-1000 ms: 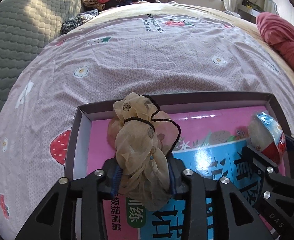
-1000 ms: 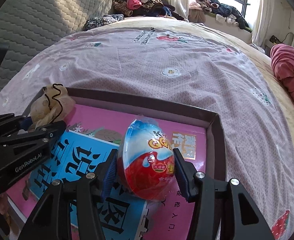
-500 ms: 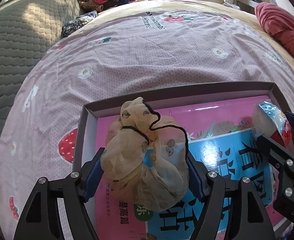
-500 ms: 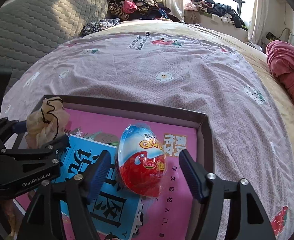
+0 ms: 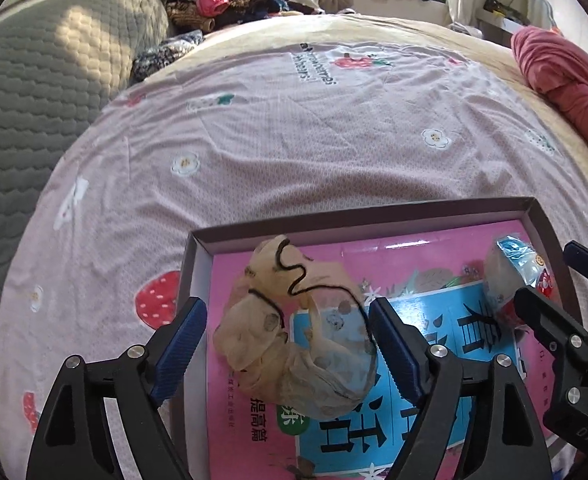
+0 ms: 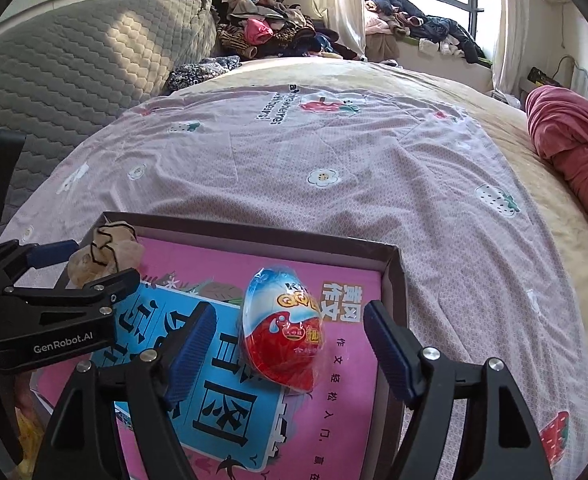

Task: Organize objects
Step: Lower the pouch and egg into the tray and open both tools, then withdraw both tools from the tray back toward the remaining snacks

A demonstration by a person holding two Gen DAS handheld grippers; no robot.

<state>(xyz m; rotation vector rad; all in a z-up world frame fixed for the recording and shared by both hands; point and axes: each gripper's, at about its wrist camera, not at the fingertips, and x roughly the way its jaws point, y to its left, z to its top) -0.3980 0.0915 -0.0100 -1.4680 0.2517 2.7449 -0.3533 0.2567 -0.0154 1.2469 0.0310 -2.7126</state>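
Left tongs [image 5: 286,344] opening around beige scrunchie [image 5: 294,344], pads clear of it; right tongs [image 6: 290,348] opening either side of wrapped chocolate egg [image 6: 284,332], likewise untouched. Both resting on pink book [image 6: 349,392] inside dark box [image 6: 393,280] on the bed [image 6: 294,168], box's near edge cut off, egg half hidden behind right tongs in left view

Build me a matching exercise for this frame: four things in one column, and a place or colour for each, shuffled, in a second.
Things:
1. beige scrunchie
2. wrapped egg
3. pink book
4. pink bundle

Places or colours:
A. flat on the floor of the box
B. between the left tongs, lying on the book
C. far right of the bed, outside the box
D. red and blue wrapper, between the right tongs

Pairs: 1-B, 2-D, 3-A, 4-C
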